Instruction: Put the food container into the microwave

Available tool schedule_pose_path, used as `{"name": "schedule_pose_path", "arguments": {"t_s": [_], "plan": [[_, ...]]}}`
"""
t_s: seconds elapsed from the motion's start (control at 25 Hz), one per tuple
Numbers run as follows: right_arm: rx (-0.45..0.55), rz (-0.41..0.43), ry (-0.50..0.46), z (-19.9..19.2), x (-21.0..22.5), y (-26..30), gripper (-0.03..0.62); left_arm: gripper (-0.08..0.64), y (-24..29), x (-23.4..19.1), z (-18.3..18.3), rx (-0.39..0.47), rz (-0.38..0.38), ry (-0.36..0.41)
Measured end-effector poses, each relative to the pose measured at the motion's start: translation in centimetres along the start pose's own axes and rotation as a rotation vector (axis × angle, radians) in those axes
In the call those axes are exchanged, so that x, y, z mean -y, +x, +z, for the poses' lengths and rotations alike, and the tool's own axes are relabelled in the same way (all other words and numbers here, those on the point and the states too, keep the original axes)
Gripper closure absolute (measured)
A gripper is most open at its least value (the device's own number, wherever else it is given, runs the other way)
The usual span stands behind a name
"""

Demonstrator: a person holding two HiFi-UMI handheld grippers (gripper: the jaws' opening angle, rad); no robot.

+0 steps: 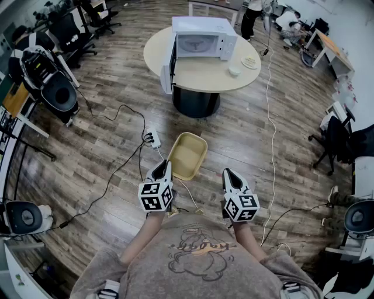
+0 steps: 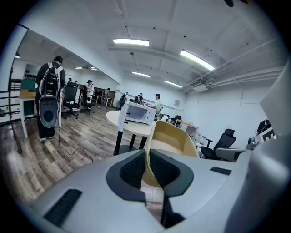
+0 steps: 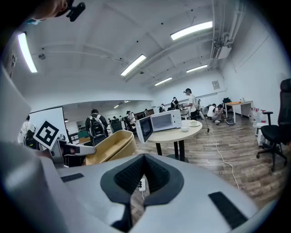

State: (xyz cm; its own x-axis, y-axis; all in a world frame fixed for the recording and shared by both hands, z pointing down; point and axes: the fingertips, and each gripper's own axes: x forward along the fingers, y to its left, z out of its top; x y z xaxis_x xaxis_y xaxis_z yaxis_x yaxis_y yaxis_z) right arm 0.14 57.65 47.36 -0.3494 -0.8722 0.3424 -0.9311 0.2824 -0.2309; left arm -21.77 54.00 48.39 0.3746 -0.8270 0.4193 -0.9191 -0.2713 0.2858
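White power strip (image 1: 153, 139), apparently beyond container (image 1: 187, 155)

**Around the round surface**

A small white bowl (image 1: 234, 70) and a plate (image 1: 249, 62) sit on the round surface (image 1: 204, 76), toward its right edge. On the wood floor (image 1: 105, 146) in front of it lies a power strip (image 1: 153, 139) with a black cable (image 1: 111, 175) trailing left. A person (image 1: 252, 17) stands behind the surface.

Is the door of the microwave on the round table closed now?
No, the door of the microwave stands swung open to one side, away from its front.
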Motion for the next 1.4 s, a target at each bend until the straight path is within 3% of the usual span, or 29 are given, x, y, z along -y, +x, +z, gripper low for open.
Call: {"name": "schedule_pose_path", "arguments": {"t_s": [0.72, 1.0, 1.4], "plan": [[-0.004, 0.038, 0.009, 0.3, 1.9, -0.4, 0.592, 0.508, 0.3, 1.5, 0.0, 0.01, 0.041, -0.014], [-0.018, 0.094, -0.022, -0.7, 3.2, -0.3, 0.592, 0.508, 0.4, 2.3, -0.9, 0.037, 0.063, -0.062], [-0.01, 0.095, 0.004, 0.9, 5.0, 3.4, 0.592, 0.508, 3.9, 0.2, 0.5, 0.053, 0.086, -0.075]]}}
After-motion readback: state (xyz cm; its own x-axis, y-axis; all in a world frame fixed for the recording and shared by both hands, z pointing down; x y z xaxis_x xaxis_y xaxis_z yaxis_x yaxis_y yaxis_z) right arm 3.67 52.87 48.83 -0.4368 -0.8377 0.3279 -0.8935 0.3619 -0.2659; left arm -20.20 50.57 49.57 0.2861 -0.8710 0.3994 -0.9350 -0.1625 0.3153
